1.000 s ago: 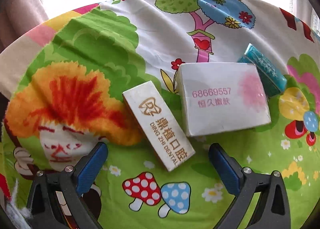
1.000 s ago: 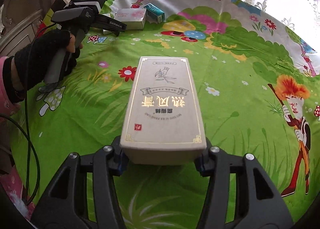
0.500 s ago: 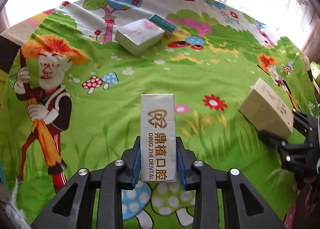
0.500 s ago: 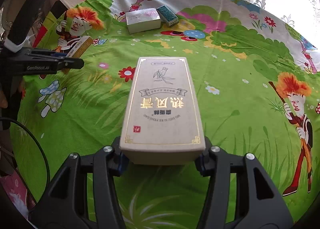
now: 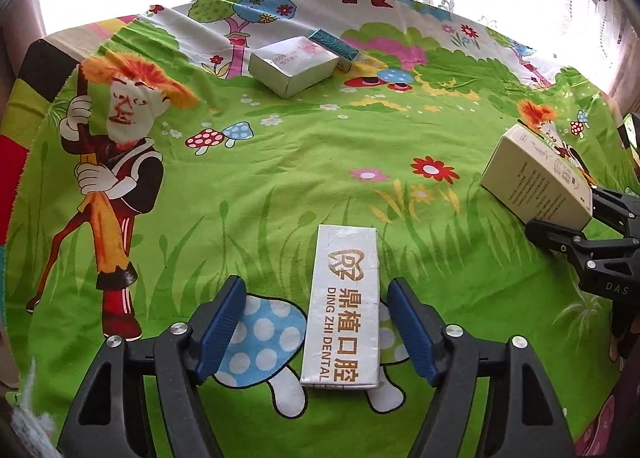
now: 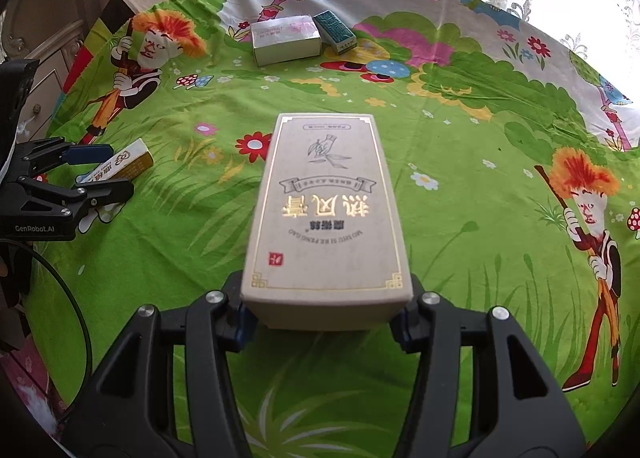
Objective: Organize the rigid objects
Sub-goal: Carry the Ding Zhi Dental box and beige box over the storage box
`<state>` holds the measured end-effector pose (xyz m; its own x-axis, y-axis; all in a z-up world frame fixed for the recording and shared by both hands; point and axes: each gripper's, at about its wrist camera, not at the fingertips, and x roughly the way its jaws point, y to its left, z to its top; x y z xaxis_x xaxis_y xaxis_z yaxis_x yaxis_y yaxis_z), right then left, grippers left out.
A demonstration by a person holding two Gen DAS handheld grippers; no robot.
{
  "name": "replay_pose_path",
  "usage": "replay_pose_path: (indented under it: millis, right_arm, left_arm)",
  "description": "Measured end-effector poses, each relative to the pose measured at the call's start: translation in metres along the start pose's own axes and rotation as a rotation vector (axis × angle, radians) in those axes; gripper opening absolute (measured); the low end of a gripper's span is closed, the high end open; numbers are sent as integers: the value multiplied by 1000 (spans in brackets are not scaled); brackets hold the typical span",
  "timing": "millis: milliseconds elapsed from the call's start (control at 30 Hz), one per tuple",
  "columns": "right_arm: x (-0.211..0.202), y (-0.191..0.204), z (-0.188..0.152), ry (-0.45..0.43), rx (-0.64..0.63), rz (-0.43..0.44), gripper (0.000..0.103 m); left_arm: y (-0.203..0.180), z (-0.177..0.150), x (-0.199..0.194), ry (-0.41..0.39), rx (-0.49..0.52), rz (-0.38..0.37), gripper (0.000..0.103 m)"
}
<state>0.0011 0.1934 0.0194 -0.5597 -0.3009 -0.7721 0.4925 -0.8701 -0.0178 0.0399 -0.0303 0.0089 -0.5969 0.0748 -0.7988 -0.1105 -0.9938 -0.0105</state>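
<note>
On the green cartoon tablecloth [image 5: 280, 162], my left gripper [image 5: 316, 330] is opening; the dental box [image 5: 342, 310] lies released between its pads, near me. My right gripper [image 6: 324, 322] clamps the beige box [image 6: 326, 210]; I think placing it comes next.

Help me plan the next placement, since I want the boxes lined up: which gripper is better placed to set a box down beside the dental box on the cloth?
Right. The right gripper is shut on the beige box; the left gripper is opening, pads clear of the dental box lying between them.
</note>
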Motion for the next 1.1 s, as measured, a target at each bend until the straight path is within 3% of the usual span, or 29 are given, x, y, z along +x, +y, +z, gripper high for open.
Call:
replay_pose_path:
  millis: [67,200,267,467,800,1100]
  right_arm:
    - [0,0,0,0,2,-4,56]
    - [-10,20,-3,57,-22,-61,55]
    - [-19,38,-11,73,-57,-90,55]
    - [-45,64,-35,77,-48,-69,55]
    - [-89,72,-61,64,-26,-106,55]
    - [-117,68,-90,73,3,-124,55]
  left_arm:
    - [-1,0,-4,-13,1,-5,31]
    - [-6,-10,-19,6,-23,-91,31]
    - [-11,-18,-30,-5,-2,-82,31]
    - [-19,-38,-55,-20,17,-84,32]
    - [-44,-67,-93,-47,65,-107,32]
    - [-76,-80,-105,-44,122,-141,32]
